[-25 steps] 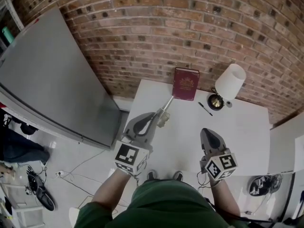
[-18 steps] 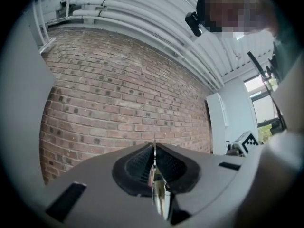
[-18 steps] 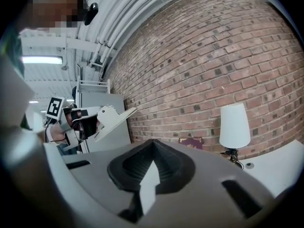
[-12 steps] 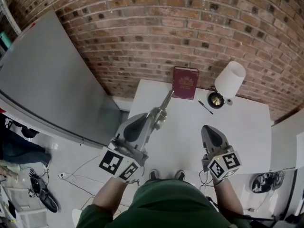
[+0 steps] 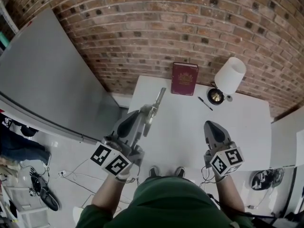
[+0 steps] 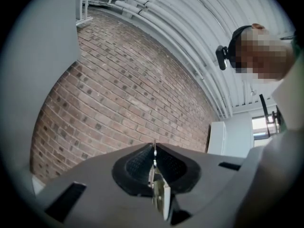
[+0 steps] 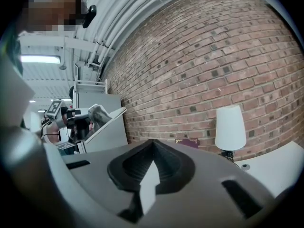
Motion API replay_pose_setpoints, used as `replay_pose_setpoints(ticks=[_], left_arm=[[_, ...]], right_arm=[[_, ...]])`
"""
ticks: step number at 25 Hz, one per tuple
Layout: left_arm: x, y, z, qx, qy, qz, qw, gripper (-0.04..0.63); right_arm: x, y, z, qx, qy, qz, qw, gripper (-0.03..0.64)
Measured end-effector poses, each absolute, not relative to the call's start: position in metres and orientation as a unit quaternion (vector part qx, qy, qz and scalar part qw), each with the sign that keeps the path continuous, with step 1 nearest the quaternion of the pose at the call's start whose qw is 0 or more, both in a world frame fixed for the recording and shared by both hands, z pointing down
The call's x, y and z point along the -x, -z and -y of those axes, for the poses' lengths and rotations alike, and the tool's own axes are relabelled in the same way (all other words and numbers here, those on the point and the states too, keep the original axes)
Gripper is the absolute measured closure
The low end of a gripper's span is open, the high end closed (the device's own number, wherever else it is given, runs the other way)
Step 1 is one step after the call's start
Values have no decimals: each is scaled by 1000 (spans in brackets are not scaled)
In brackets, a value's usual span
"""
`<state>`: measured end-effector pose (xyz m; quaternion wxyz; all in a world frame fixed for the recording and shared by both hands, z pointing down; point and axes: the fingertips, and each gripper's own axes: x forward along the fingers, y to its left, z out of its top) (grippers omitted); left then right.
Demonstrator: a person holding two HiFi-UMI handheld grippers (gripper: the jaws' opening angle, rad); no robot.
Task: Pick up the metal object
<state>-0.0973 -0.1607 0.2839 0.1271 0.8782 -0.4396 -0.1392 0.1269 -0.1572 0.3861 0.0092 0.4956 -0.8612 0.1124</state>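
A long, thin metal object [image 5: 156, 103] sticks out of my left gripper [image 5: 142, 117], which is shut on its lower end and holds it above the left edge of the white table [image 5: 185, 137]. In the left gripper view the metal object [image 6: 160, 196] shows edge-on between the closed pads of the left gripper [image 6: 153, 148], pointing at the brick wall. My right gripper [image 5: 212, 125] hangs over the table's front right part, shut with nothing in it. Its closed tips [image 7: 153, 142] face the wall and the lamp.
A dark red book [image 5: 185, 78] lies at the table's back edge. To its right stand a white-shaded lamp [image 5: 230, 77] and a black pen [image 5: 205, 106]. A large grey panel [image 5: 52, 80] leans at the left. The brick wall [image 5: 190, 27] runs behind.
My left gripper has swung left and toward the person with the metal object, whose tip has left the book. The right gripper has barely moved.
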Motion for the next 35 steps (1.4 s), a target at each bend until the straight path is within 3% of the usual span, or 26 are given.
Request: replay_pose_setpoints(ticks=[9,35], left_arm=[[113,-303,162,-865,148,451,165,578],[119,-313,158,-861,143,457,170,578]], right_arm=[[-131,-369,163,-500,-100,860,-1,615],[-108,-352,149,-466,-53,883,8,624]])
